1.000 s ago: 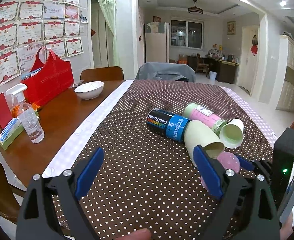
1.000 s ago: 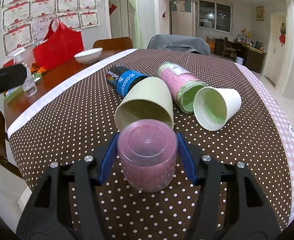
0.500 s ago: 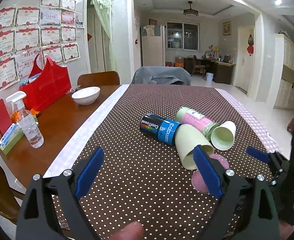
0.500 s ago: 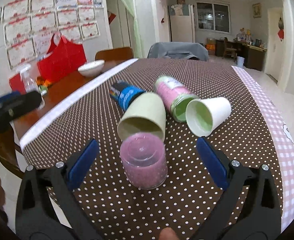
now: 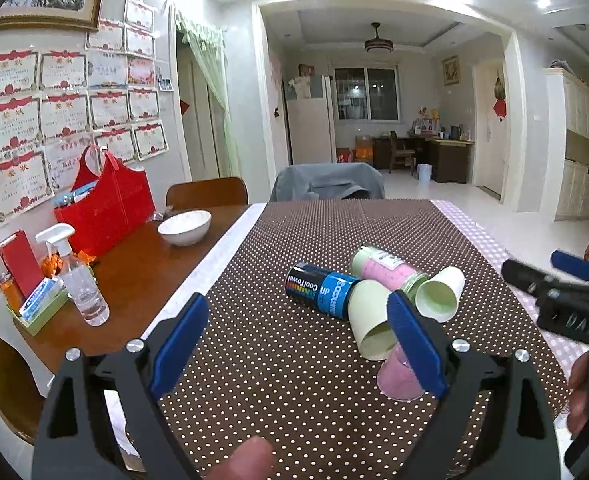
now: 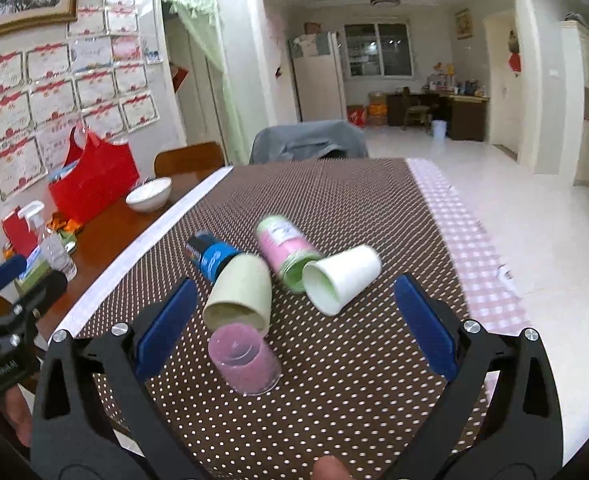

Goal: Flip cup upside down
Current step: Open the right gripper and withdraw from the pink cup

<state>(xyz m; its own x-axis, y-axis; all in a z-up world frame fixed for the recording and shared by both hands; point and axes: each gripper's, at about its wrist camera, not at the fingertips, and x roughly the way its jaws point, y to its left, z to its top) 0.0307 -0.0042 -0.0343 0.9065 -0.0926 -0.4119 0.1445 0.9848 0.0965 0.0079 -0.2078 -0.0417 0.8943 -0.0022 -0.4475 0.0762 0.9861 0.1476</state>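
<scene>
A pink translucent cup (image 6: 244,360) stands upside down on the dotted brown tablecloth (image 6: 334,200); in the left wrist view it (image 5: 398,376) is partly hidden behind my left gripper's right finger. My right gripper (image 6: 294,328) is open and empty, raised above and behind the cup. My left gripper (image 5: 298,336) is open and empty over the cloth to the cup's left. The right gripper (image 5: 562,280) shows at the right edge of the left wrist view.
Lying on their sides behind the pink cup: a pale green cup (image 6: 240,296), a white paper cup (image 6: 342,278), a blue-black can (image 6: 210,254) and a pink-green can (image 6: 286,248). A white bowl (image 5: 184,227), spray bottle (image 5: 80,284) and red bag (image 5: 104,204) are on the bare wood at left.
My right gripper opened, let go of the pink cup standing upside down, and pulled back and up. The left gripper also rose and drew back a little.
</scene>
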